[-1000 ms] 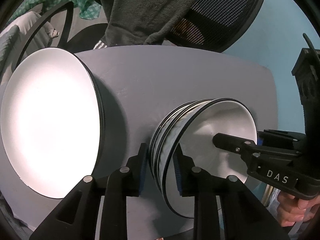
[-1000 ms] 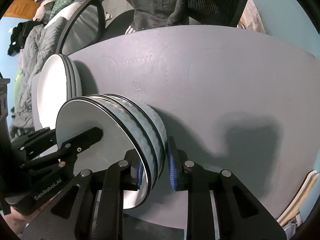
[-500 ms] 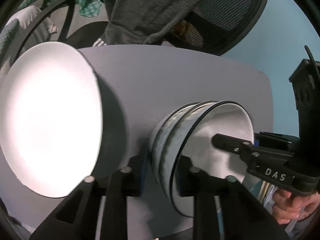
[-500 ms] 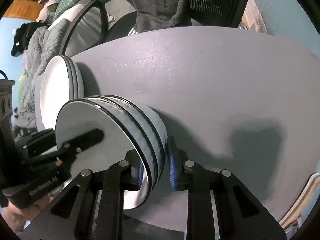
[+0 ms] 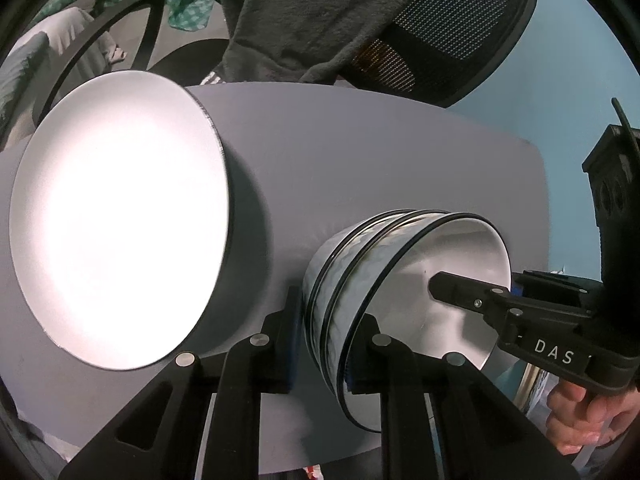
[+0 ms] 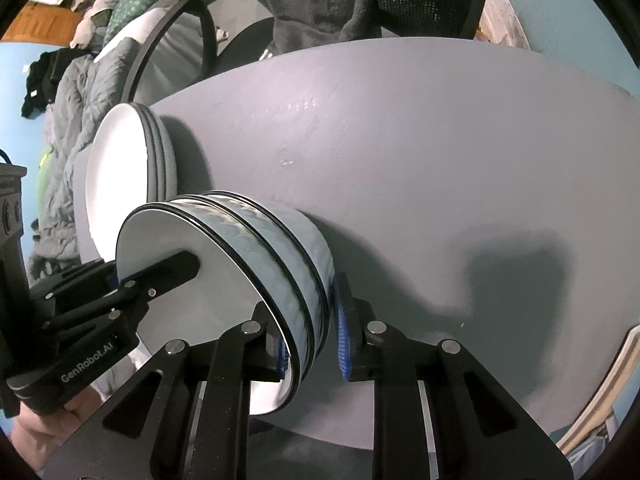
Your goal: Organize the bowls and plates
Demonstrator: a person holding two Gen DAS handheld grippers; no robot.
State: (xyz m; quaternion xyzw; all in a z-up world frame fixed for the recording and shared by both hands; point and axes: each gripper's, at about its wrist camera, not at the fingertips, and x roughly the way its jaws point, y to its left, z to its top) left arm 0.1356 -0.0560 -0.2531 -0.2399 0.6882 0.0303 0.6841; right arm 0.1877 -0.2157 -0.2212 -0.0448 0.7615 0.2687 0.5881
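Observation:
Three nested bowls (image 5: 360, 256) with blue wave bands and black rims make one stack on the grey table (image 5: 380, 152). My left gripper (image 5: 322, 354) is shut on the stack's near wall, one finger inside the top bowl and one outside. From the opposite side my right gripper (image 5: 508, 286) clamps the rim. In the right wrist view the bowls (image 6: 280, 248) sit between the pads of my right gripper (image 6: 312, 344), and my left gripper (image 6: 120, 276) bites the far rim. A stack of white plates (image 5: 120, 216) (image 6: 116, 168) lies to the left. Whether the bowls touch the table (image 6: 420, 140) I cannot tell.
A black mesh office chair (image 5: 452, 28) draped with a dark fleece garment (image 5: 320, 12) stands behind the table. A second chair (image 6: 176, 40) and grey bedding (image 6: 68, 128) are off the left edge. A person's hand (image 5: 588, 420) holds the right gripper's handle.
The left gripper's jaws have closed from standing just off the bowl stack to pressing on its wall. The right gripper has kept its grip. Both views shifted only slightly.

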